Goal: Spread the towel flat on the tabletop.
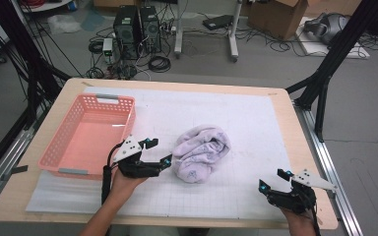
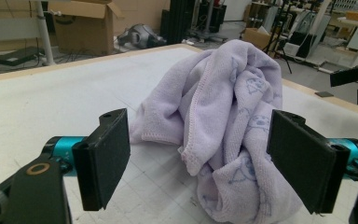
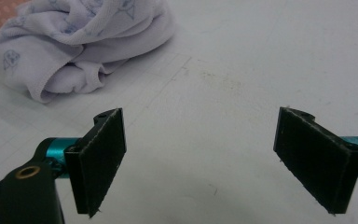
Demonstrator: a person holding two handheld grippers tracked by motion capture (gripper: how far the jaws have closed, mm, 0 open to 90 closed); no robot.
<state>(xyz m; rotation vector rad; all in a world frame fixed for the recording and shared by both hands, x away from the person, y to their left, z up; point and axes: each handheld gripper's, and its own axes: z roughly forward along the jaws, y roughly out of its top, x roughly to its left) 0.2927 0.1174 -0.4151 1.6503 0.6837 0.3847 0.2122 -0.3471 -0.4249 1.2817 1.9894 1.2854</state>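
A crumpled lilac towel [image 1: 200, 152] with a faint printed pattern lies in a heap in the middle of the white grid mat [image 1: 256, 123]. My left gripper [image 1: 158, 153] stands just left of it, open, its jaws pointing at the heap. In the left gripper view the towel [image 2: 223, 116] rises close ahead, partly between the wide pads [image 2: 105, 156], which do not press on it. My right gripper [image 1: 274, 179] rests near the table's front right edge, open, with bare mat between its pads [image 3: 100, 156]. The towel [image 3: 84, 42] shows at the top left of the right gripper view.
A pink plastic basket [image 1: 59, 147], with nothing in it, stands on the left of the table beside my left hand. The wooden table edge [image 1: 295, 118] runs along the right. Cables, computer towers [image 1: 138, 29] and cardboard boxes sit on the floor beyond.
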